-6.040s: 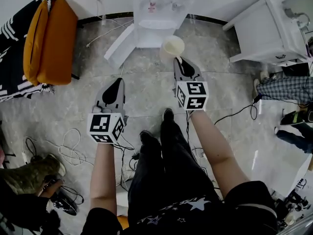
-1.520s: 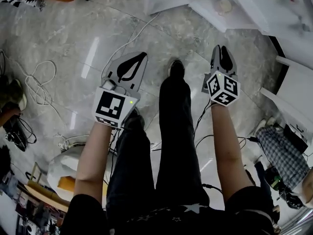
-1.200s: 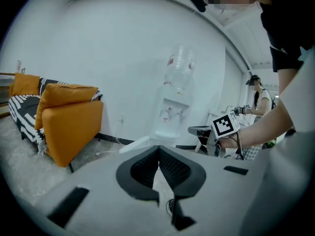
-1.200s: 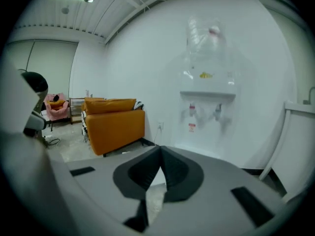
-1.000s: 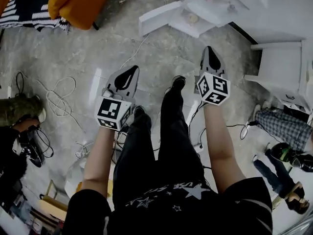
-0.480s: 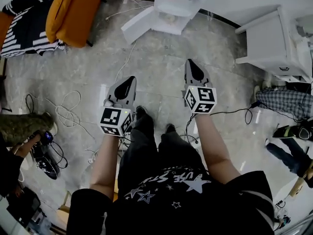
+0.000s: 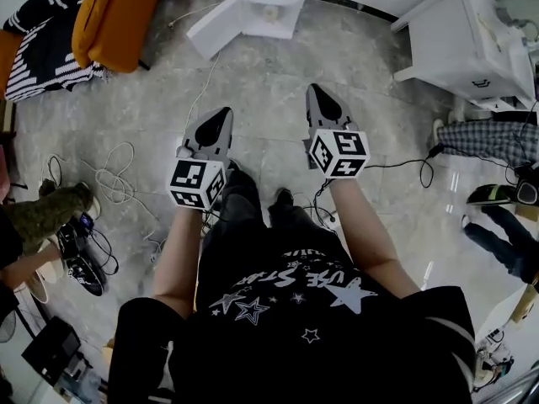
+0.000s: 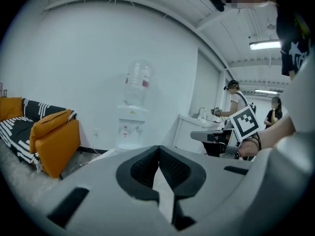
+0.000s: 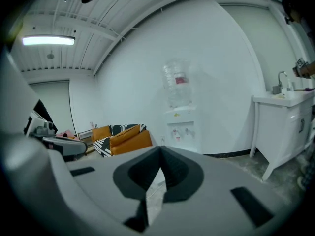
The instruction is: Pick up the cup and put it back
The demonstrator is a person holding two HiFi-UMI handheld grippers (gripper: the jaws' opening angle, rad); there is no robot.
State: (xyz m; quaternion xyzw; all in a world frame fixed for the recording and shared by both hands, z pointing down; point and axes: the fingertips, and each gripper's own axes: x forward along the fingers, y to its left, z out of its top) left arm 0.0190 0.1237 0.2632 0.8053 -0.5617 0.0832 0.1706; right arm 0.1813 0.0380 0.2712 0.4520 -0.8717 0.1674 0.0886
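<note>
Head view: cup (image 7: 270, 12) lies well beyond the closed right claw (image 7: 314, 93).

You stand on a grey marbled floor (image 7: 269, 91) strewn with loose cables (image 7: 105, 175). Ahead of you: white wall (image 8: 88, 58), water dispenser (image 8: 132, 127); orange sofa (image 7: 109, 15) to your left, white cabinet (image 7: 467, 45) to your right. Ceiling strip light (image 9: 48, 41) lit.

The person wears a black short-sleeved T-shirt (image 7: 295, 335) printed with white stars and lettering, black trousers (image 7: 240, 225) and dark shoes (image 7: 285, 197), while the grey left claw (image 7: 221, 114) and right claw (image 7: 317, 93) each carry a white cube (image 7: 195, 183) with black square markers.
</note>
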